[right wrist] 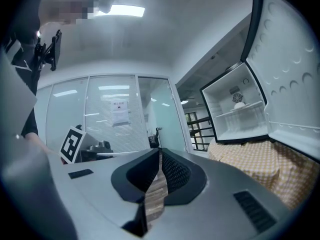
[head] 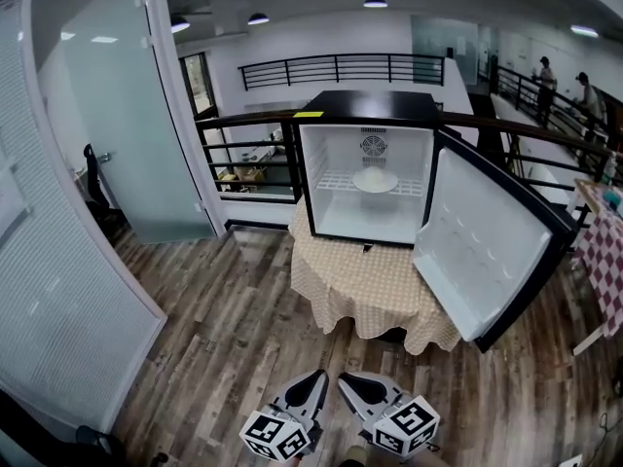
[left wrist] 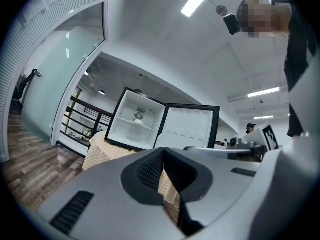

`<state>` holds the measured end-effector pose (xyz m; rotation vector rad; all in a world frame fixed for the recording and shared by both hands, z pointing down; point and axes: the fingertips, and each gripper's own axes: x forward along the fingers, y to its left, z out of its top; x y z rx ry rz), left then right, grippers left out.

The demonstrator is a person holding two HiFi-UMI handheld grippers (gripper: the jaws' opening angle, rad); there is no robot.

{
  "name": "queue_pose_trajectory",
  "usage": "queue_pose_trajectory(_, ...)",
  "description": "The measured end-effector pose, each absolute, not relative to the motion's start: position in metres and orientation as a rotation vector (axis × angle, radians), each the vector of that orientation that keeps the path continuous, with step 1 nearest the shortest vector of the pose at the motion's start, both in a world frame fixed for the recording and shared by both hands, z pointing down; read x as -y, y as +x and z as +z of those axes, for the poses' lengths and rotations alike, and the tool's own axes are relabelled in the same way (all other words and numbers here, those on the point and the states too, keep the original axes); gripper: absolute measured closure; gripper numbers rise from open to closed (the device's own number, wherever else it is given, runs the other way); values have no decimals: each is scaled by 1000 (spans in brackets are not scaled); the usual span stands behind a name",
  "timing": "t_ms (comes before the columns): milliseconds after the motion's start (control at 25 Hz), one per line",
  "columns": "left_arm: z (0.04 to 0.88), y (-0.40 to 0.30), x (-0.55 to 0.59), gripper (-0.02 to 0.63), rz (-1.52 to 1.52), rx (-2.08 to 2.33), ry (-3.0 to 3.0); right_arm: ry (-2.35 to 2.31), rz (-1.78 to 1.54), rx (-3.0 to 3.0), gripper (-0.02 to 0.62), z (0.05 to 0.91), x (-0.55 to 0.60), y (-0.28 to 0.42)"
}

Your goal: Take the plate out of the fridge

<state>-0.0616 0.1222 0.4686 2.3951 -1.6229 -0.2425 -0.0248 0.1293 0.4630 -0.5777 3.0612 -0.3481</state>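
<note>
A black mini fridge (head: 368,105) stands on a small table with a beige checked cloth (head: 370,285), its door (head: 482,246) swung wide open to the right. A white plate (head: 375,180) lies on the wire shelf inside, below the fan; it also shows small in the left gripper view as plate (left wrist: 138,122) and in the right gripper view as plate (right wrist: 239,104). My left gripper (head: 317,379) and right gripper (head: 347,383) hang side by side low in the head view, well short of the table. Both are shut with nothing between the jaws.
A frosted glass partition (head: 97,115) lines the left side above the wood plank floor (head: 234,309). A black railing (head: 243,154) runs behind the fridge. A red-checked table (head: 608,261) sits at the right edge. Two people (head: 545,71) stand far off.
</note>
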Motion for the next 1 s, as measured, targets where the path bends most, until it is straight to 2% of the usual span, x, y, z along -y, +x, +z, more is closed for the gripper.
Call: queue_pose_trajectory(1000,478,-71,10,598,-181,1518,2439,-714,-454,-2984,555,477,-3,-35)
